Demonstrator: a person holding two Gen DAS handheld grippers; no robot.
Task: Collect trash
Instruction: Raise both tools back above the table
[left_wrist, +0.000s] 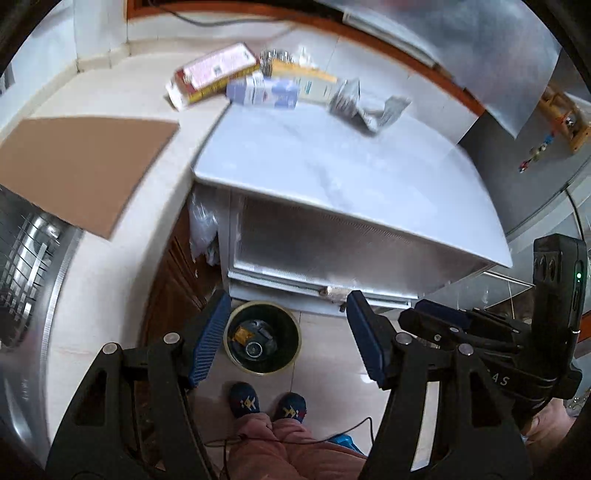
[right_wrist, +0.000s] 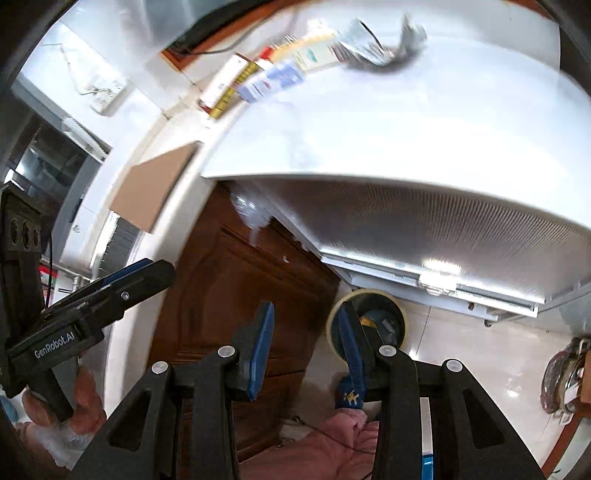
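Both claws hung high above a kitchen floor, angled down towards a round waste bin (left_wrist: 263, 336) that stood on the pale tiles just in front of a white appliance (left_wrist: 332, 177). The left claw (left_wrist: 284, 338) was released, its blue-padded jaws spread wide with nothing between them, the bin showing through the gap. The right claw (right_wrist: 306, 349) was also released, its jaws parted less widely and gripping nothing. Dark and yellow scraps already lay inside the bin.

The trash waiting for collection sat in a cluster along the far edge of the appliance's flat top and the adjoining worktop (left_wrist: 110, 280): a pink-and-white carton (left_wrist: 210, 74), a pale blue box (left_wrist: 264, 92) just beside it, a cream-and-yellow box (left_wrist: 310, 83) and crumpled silver wrappers (left_wrist: 364, 105). A sheet of brown cardboard (left_wrist: 85, 166) lay on the worktop, well apart from that pile, near a steel sink (left_wrist: 26, 266).

Below, the person's patterned slippers (left_wrist: 267, 402) and pink trouser legs stood close to the bin.
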